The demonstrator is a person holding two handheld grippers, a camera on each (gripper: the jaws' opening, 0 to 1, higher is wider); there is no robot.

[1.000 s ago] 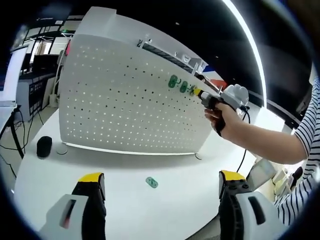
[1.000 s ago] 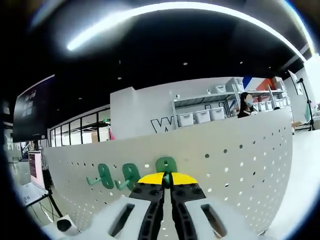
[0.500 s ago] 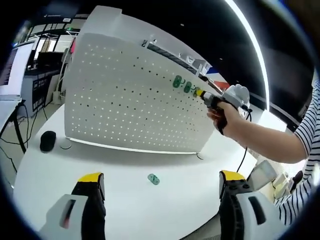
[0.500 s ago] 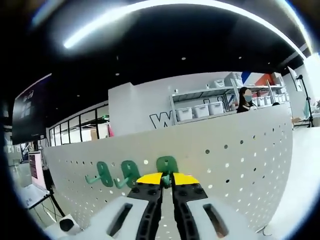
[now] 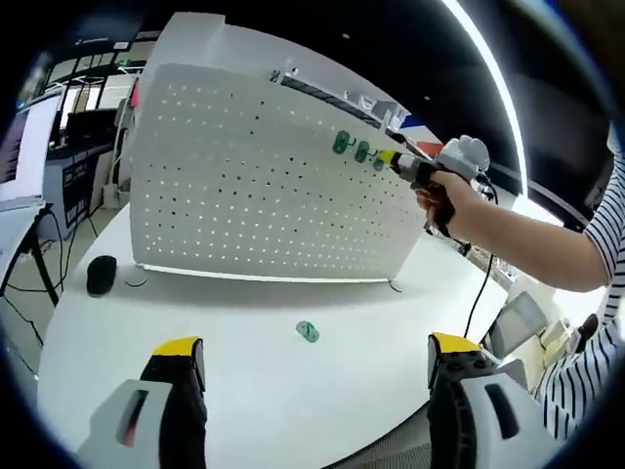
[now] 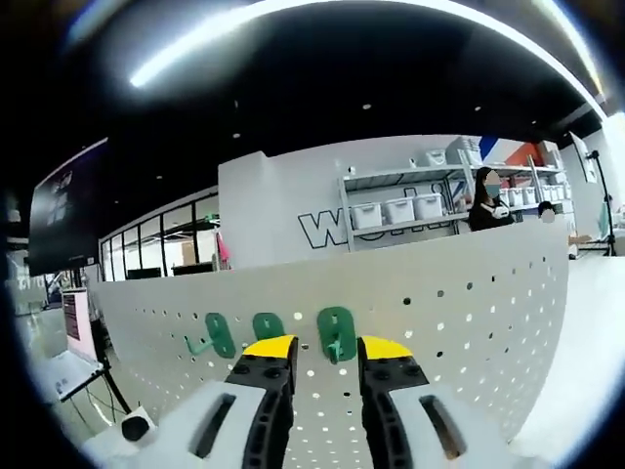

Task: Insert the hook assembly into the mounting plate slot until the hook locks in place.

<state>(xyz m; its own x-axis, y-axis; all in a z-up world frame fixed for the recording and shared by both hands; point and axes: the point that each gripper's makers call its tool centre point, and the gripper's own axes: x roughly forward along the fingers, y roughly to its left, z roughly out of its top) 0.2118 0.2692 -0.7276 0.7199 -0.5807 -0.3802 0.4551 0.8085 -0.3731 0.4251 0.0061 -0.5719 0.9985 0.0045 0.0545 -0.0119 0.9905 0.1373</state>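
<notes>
Green hook [image 6: 336, 332] seated on pegboard [image 6: 469, 313] | between spread jaws of right hand-held gripper [image 6: 325, 349] | untouched

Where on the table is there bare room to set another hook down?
Bare white table stretches from the black puck to the loose green hook, and from it toward the cable. Crowded: the pegboard top, where three hooks meet the right claw.

The green hooks [image 5: 361, 151] on the white board [image 5: 244, 195] look tiny here, so their shape is hard to tell.
</notes>
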